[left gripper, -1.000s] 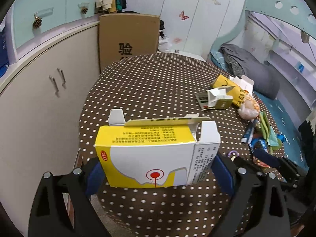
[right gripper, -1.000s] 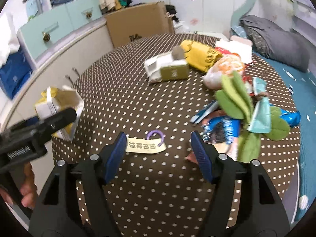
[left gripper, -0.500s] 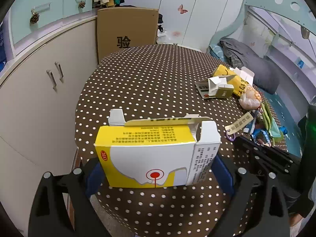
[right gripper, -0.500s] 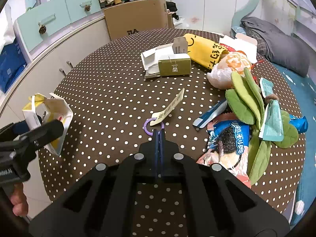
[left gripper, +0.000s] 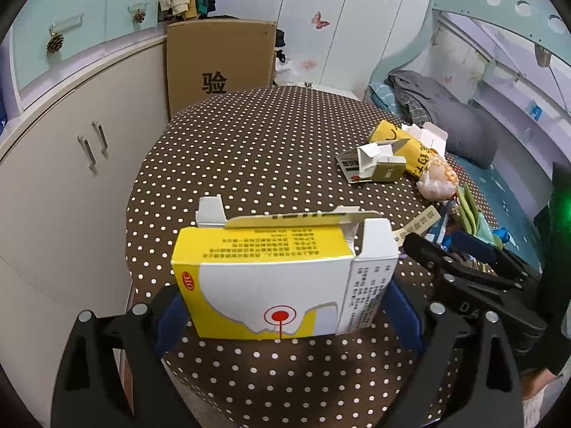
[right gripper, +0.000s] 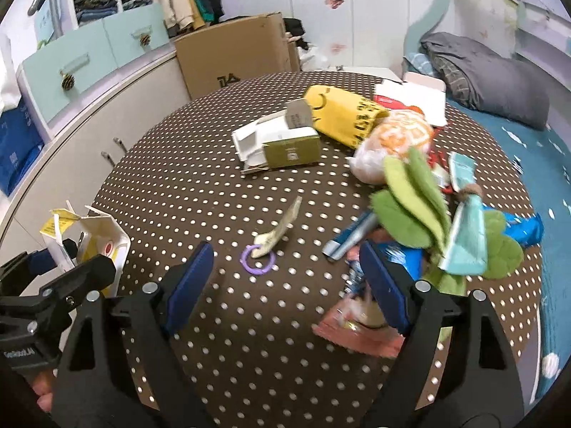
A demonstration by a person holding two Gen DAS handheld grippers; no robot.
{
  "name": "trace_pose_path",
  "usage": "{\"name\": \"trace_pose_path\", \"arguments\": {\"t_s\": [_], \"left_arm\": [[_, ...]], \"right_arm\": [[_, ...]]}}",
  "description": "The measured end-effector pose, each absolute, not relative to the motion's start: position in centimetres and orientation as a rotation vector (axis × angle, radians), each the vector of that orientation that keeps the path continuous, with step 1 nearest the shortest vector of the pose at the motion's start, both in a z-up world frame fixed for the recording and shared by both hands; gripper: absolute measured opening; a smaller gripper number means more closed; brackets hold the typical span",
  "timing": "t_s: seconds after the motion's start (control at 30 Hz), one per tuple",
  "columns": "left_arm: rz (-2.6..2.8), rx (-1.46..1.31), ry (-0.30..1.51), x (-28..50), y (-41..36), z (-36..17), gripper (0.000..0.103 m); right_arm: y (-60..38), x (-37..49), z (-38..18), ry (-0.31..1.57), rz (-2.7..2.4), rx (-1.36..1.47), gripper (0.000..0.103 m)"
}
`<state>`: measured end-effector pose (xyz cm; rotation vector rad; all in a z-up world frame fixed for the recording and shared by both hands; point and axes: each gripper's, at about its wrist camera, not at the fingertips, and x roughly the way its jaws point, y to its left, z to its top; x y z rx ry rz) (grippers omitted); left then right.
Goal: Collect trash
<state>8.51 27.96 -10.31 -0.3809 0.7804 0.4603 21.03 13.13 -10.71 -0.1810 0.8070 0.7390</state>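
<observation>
My left gripper (left gripper: 285,308) is shut on an opened yellow-and-white medicine box (left gripper: 278,278), held upright over the near edge of the brown dotted table (left gripper: 249,149); the box (right gripper: 89,239) also shows at the left of the right wrist view. My right gripper (right gripper: 285,278) hangs low over the table, its jaws opening and touching nothing. A beige paper tag (right gripper: 282,224) with a purple ring (right gripper: 257,261) lies just ahead of the fingertips, free of both pads.
Trash piles at the table's right: an olive-and-white carton (right gripper: 285,148), a yellow bag (right gripper: 346,114), an orange-white bag (right gripper: 392,142), green felt leaves (right gripper: 417,196), blue wrappers (right gripper: 351,240), a pink wrapper (right gripper: 357,331). Cupboards (left gripper: 64,185) stand left, a cardboard box (left gripper: 221,60) behind, a bed (left gripper: 446,114) right.
The right gripper, open a second ago, shut on the tag's ring and lifted it; now its jaws stand wide and the tag lies loose on the table. The left gripper kept its box.
</observation>
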Motion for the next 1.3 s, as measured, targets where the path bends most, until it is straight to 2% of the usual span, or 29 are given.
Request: {"name": "trace_pose_path", "arguments": {"t_s": [0.03,0.1,0.17,0.2,0.23,0.27,0.73,0.9,0.93,0.97,1.0,1.03,1.1,1.13,1.17,1.27,1.3], "left_arm": [[0.464,-0.381,0.781,8.6,28.1,-10.3,0.091],[0.471,-0.379,0.784,8.8,28.4,-10.4,0.091],[0.475,-0.378,0.783,9.0,28.7,-10.4,0.091],[0.476,-0.377,0.782,9.1,28.9,-10.4,0.091],[0.478,-0.376,0.780,9.3,28.9,-10.4,0.091],[0.483,-0.377,0.779,9.4,29.0,-10.4,0.091],[0.401,-0.306,0.765,11.2,24.7,-9.1,0.091],[0.361,-0.286,0.747,11.4,22.9,-8.3,0.091],[0.362,-0.286,0.747,11.3,23.0,-8.3,0.091],[0.368,-0.289,0.748,11.2,23.1,-8.4,0.091],[0.374,-0.293,0.750,11.1,23.3,-8.4,0.091],[0.384,-0.298,0.753,11.0,23.7,-8.5,0.091],[0.405,-0.306,0.756,10.7,24.4,-8.7,0.091],[0.418,-0.312,0.759,10.5,24.9,-8.8,0.091],[0.426,-0.319,0.761,10.4,25.4,-8.9,0.091],[0.446,-0.334,0.764,10.1,26.5,-9.3,0.091],[0.448,-0.337,0.766,10.1,26.8,-9.4,0.091]], "right_arm": [[13.6,21.2,-10.8,0.807,0.743,-0.190,0.080],[14.3,21.6,-11.2,0.821,0.742,-0.199,0.066],[14.9,22.2,-12.0,0.874,0.751,-0.210,0.033],[14.8,22.4,-11.7,0.866,0.771,-0.186,0.029],[14.6,22.5,-11.6,0.859,0.778,-0.174,0.013],[14.3,22.5,-11.4,0.845,0.765,-0.173,0.005],[7.2,21.3,-8.4,0.778,0.689,-0.067,0.001],[6.4,21.6,-9.0,0.824,0.666,-0.065,0.005],[6.4,21.7,-9.2,0.837,0.673,-0.058,0.020],[6.4,21.8,-9.3,0.842,0.676,-0.047,0.065],[6.5,21.8,-9.4,0.831,0.674,-0.031,0.081],[6.9,21.7,-9.5,0.822,0.678,-0.041,0.081],[8.0,21.6,-9.8,0.830,0.700,-0.069,0.071],[8.7,21.8,-10.1,0.845,0.702,-0.077,0.057],[9.2,22.0,-10.3,0.855,0.703,-0.080,0.051],[10.6,22.9,-11.0,0.879,0.702,-0.077,0.049],[11.0,23.3,-11.3,0.891,0.702,-0.075,0.042]]}}
